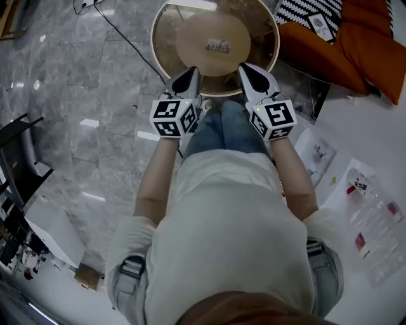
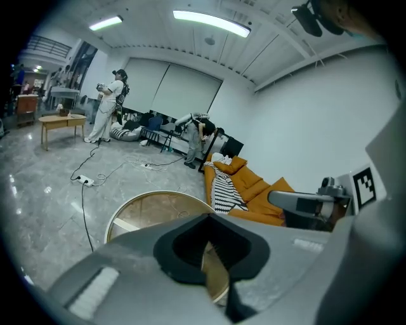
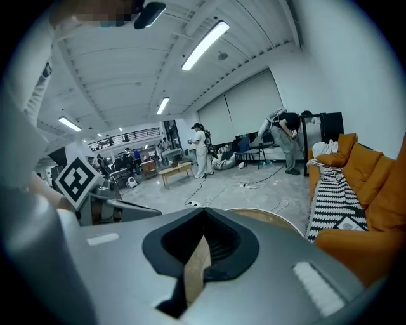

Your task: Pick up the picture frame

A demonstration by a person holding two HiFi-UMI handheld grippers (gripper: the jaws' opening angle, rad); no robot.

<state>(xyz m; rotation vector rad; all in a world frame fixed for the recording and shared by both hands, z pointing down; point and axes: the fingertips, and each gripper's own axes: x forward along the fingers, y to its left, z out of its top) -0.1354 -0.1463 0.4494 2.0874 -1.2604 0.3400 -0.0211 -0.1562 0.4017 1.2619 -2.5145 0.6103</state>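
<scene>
A small picture frame [image 1: 219, 46] lies on the inner wooden disc of a round glass-topped table [image 1: 158, 28], ahead of the person's knees. My left gripper [image 1: 189, 75] hovers at the table's near rim, shut with nothing between its jaws. My right gripper [image 1: 250, 70] is level with it a little to the right, also shut and empty. In the left gripper view the shut jaws [image 2: 209, 254] cover most of the table [image 2: 136, 209], and the frame is hidden. The right gripper view shows its shut jaws [image 3: 200, 254] over the table's edge [image 3: 273, 219].
An orange sofa [image 1: 346, 54] with a black-and-white striped cushion [image 1: 311, 9] stands right of the table. A black cable [image 1: 120, 32] runs over the marble floor at the left. Plastic-wrapped sheets [image 1: 374, 216] lie on the floor at the right. People [image 2: 111, 105] stand far off.
</scene>
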